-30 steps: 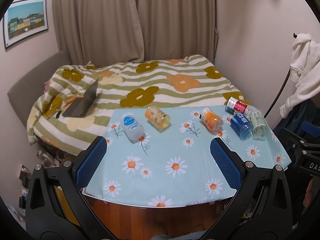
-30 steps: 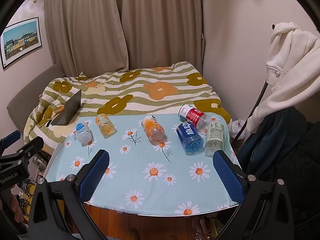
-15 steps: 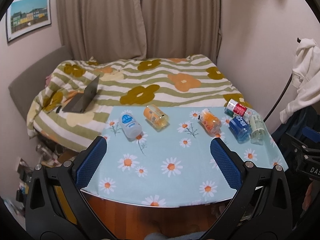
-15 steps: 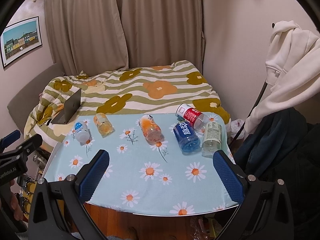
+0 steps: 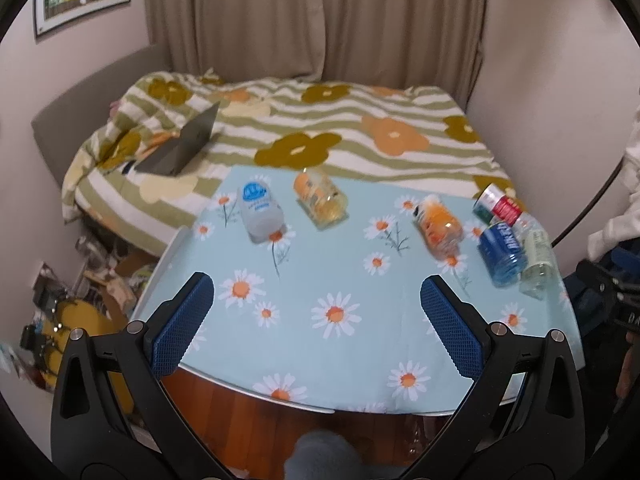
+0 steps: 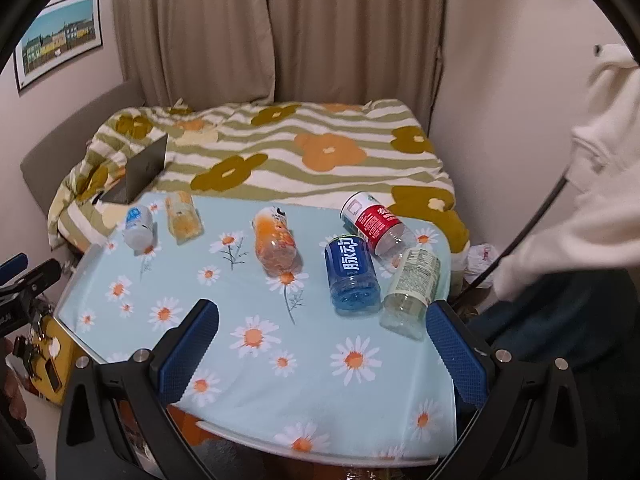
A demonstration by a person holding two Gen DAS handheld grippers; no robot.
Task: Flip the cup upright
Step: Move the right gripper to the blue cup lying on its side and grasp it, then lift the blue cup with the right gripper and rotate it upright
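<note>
Several cut bottle cups lie on their sides on the daisy tablecloth [image 5: 332,280]: a white-blue one [image 5: 260,210], a yellow one [image 5: 320,199], an orange one [image 5: 438,229], a blue one [image 5: 500,254], a red one [image 5: 500,208] and a clear one [image 5: 536,262]. In the right wrist view they show as white-blue [image 6: 137,227], yellow [image 6: 183,218], orange [image 6: 276,244], blue [image 6: 352,276], red [image 6: 374,222] and clear [image 6: 412,286]. My left gripper [image 5: 318,320] is open and empty over the table's near edge. My right gripper [image 6: 324,344] is open and empty, just short of the blue and clear cups.
A bed with a flowered striped quilt [image 5: 320,128] lies behind the table, with an open laptop [image 5: 184,144] on it. Clutter sits on the floor at the left [image 5: 60,312]. White clothing [image 6: 600,184] hangs at the right.
Both grippers have moved forward and lower toward the table, so the cups look larger. The left view has swung slightly right. No cup has moved.
</note>
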